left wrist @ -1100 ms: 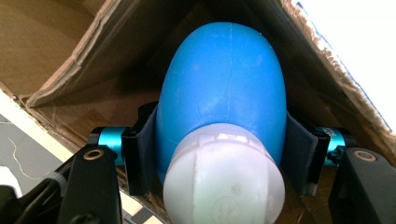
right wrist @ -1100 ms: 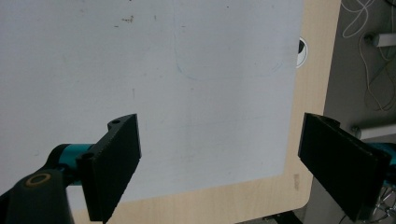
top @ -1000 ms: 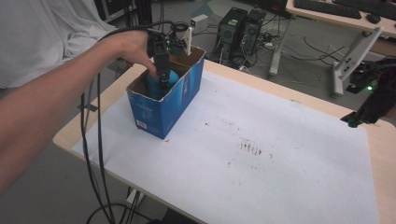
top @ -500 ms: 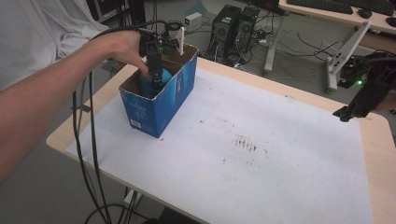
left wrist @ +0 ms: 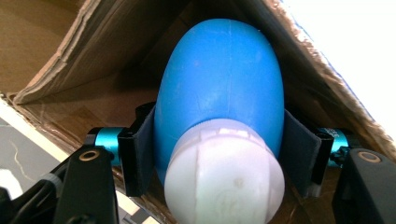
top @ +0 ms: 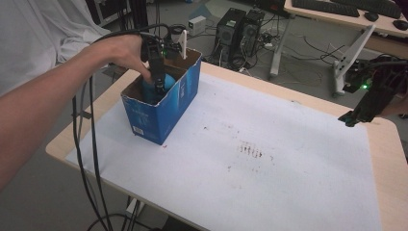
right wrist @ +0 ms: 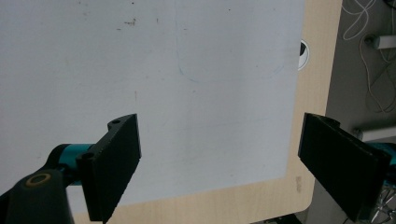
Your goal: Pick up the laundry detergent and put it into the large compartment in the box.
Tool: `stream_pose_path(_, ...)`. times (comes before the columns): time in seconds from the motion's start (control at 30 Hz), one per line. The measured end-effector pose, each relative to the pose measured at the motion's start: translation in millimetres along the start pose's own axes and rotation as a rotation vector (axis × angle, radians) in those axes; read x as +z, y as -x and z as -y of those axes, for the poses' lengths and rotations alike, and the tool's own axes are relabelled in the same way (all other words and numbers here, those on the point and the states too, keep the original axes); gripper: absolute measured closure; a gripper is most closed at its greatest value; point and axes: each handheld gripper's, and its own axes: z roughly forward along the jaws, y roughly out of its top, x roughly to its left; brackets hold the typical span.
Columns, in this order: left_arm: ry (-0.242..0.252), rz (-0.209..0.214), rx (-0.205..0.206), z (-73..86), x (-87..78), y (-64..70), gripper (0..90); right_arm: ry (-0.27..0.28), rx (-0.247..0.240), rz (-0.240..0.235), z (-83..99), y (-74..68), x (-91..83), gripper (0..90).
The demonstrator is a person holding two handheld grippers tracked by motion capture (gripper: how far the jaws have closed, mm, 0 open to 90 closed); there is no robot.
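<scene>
A blue cardboard box stands open-topped at the table's left side. My left gripper reaches down into it, shut on a blue bottle with a white cap. Both jaws press the bottle's sides, with the brown inner walls of the box around it. In the high view part of the blue bottle shows inside the box under the hand. My right gripper hangs open above the table's far right edge. In the right gripper view, the right gripper has wide jaws with nothing between them.
A white sheet with dark specks covers most of the wooden table. Black cables trail over the left edge. Computer towers and another desk's leg stand on the floor beyond.
The view has shifted a little. My left gripper stays down in the box on the bottle. The right gripper has drifted slightly near the far right edge.
</scene>
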Motion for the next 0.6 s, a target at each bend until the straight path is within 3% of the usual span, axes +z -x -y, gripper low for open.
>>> stream_pose_path(0.37,-0.006,0.016,-0.022,-0.9,1.0,-4.2,28.0,0.001,-0.004,0.001,1.3,-0.8,-1.0,12.3)
stream_pose_path(0.6,0.010,0.001,-0.023,0.5,-8.8,-5.8,26.8,-0.004,0.002,-0.002,3.9,-1.0,-0.9,12.3)
